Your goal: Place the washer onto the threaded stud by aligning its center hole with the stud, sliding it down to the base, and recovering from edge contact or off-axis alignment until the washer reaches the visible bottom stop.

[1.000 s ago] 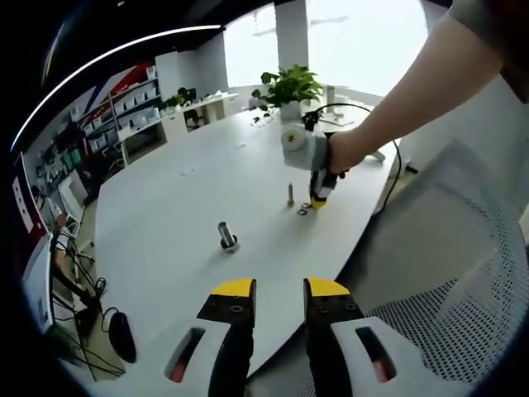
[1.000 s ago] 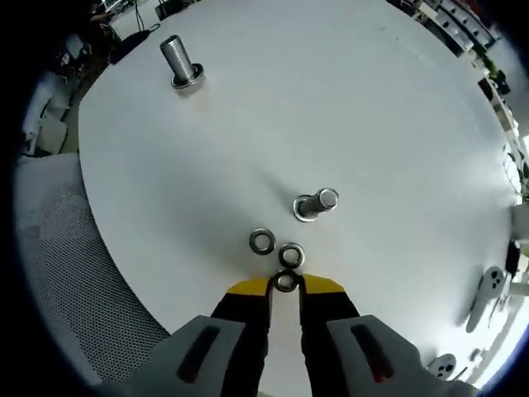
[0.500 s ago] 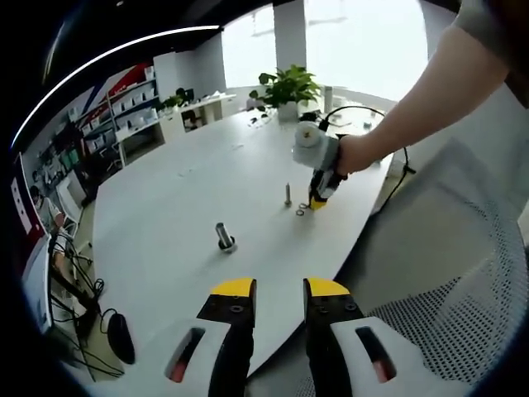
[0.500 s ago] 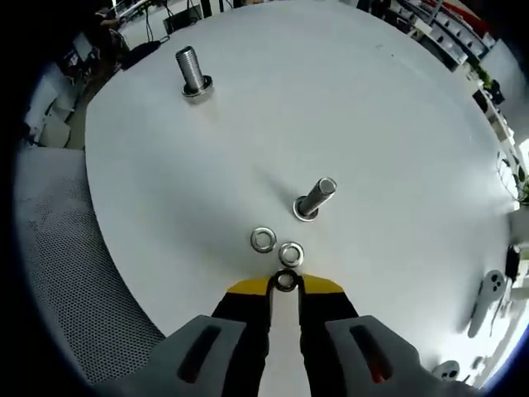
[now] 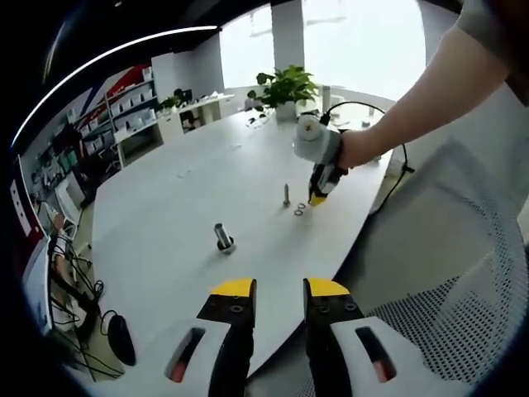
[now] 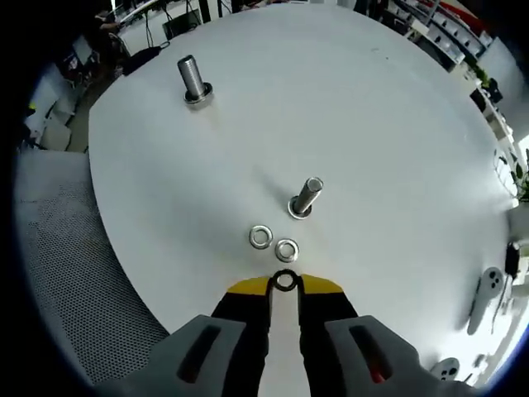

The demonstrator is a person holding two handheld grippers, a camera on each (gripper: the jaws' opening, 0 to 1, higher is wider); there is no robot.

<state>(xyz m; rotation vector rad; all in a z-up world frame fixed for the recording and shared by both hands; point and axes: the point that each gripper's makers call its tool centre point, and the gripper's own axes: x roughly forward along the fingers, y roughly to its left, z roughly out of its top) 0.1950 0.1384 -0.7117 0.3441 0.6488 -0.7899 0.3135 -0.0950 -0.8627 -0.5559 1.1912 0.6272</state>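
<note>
Right claw (image 6: pixel 284 284) pinches one washer (image 6: pixel 284 280) near the stud (image 6: pixel 304 198); two more washers (image 6: pixel 274 243) lie beside it. A second stud (image 6: pixel 193 80) stands farther off. Left claw (image 5: pixel 278 287) is released over the tabletop (image 5: pixel 173 207) edge.

Three washers (image 6: pixel 285 280) – two studs (image 6: pixel 305 198)

A small silver metal ring washer (image 6: pixel 284 281) is held between the yellow fingers (image 6: pixel 248 287), raised clear of the white desk (image 6: pixel 388 149). The short, silver threaded metal stud (image 6: pixel 307 197) stands upright on its flanged base nearby. Two more silver washers (image 6: pixel 274 243) lie flat, just beside each other, between stud and held washer.
</note>
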